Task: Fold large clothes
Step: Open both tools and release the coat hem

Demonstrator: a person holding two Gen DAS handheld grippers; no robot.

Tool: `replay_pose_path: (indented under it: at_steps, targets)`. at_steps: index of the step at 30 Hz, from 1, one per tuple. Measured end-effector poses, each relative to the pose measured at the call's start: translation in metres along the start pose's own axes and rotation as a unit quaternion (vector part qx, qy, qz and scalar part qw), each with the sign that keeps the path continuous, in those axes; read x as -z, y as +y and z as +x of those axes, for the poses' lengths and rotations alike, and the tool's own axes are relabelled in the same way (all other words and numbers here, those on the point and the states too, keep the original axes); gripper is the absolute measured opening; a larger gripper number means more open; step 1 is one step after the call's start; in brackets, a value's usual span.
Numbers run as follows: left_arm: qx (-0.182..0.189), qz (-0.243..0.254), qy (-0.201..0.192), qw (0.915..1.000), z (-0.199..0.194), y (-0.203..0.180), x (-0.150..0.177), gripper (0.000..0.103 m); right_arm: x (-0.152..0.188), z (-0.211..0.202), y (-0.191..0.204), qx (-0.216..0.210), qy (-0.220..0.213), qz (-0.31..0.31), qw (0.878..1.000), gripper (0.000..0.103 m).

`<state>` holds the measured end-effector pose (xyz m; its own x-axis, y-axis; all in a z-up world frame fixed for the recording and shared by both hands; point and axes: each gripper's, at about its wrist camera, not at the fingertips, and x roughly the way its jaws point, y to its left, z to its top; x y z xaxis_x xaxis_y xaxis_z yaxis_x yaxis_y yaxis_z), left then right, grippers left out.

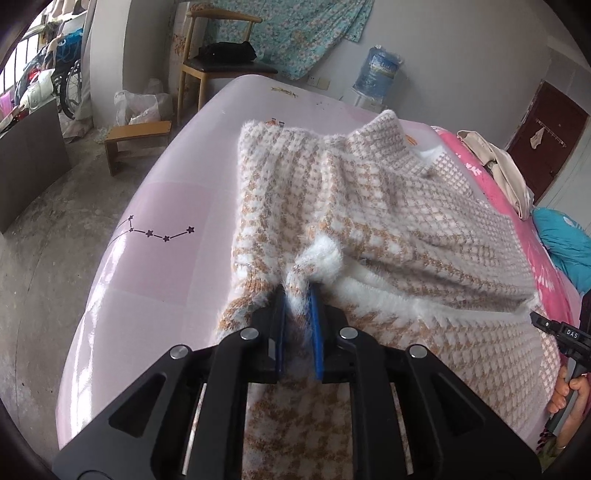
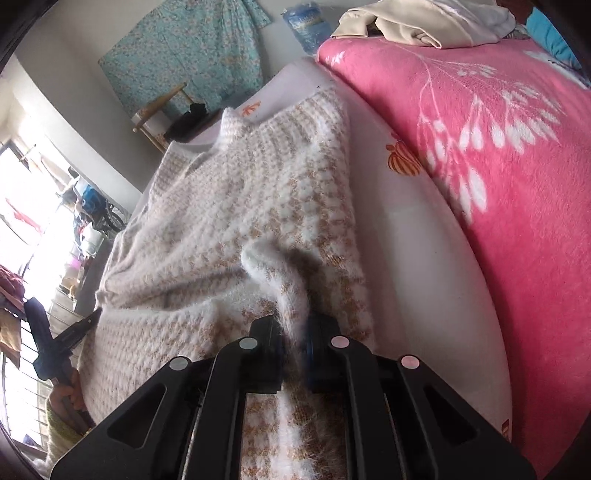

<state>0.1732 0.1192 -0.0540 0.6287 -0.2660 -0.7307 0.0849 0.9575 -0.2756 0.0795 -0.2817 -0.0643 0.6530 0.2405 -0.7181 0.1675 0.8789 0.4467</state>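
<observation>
A fluffy white-and-tan houndstooth sweater lies spread on a pale pink bed sheet, with one part folded over itself. My left gripper is shut on a bunched fold of the sweater, its blue pads pressing a tuft of the knit. In the right wrist view the same sweater stretches away toward its ribbed hem. There my right gripper is shut on a raised ridge of the knit near the sweater's right edge. A hand holding the right gripper's handle shows at the far right of the left wrist view.
A pink flowered blanket covers the bed to the right, with beige clothes piled on it. Beyond the bed stand a wooden chair, a low wooden stool and a water bottle. Bare concrete floor lies to the left.
</observation>
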Motion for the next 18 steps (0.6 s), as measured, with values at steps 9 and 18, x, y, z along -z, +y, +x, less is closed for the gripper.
replay_pose_path:
  at_steps: [9, 18]
  targets:
    - [0.000, 0.004, -0.084, 0.9965, -0.059, -0.005, 0.003, 0.054, -0.002, -0.061, 0.015, 0.079, -0.070, -0.049, 0.993, 0.059]
    - [0.123, 0.135, -0.055, 0.9817, -0.081, -0.100, 0.044, 0.054, 0.039, -0.049, 0.106, 0.004, -0.030, -0.212, 0.977, 0.042]
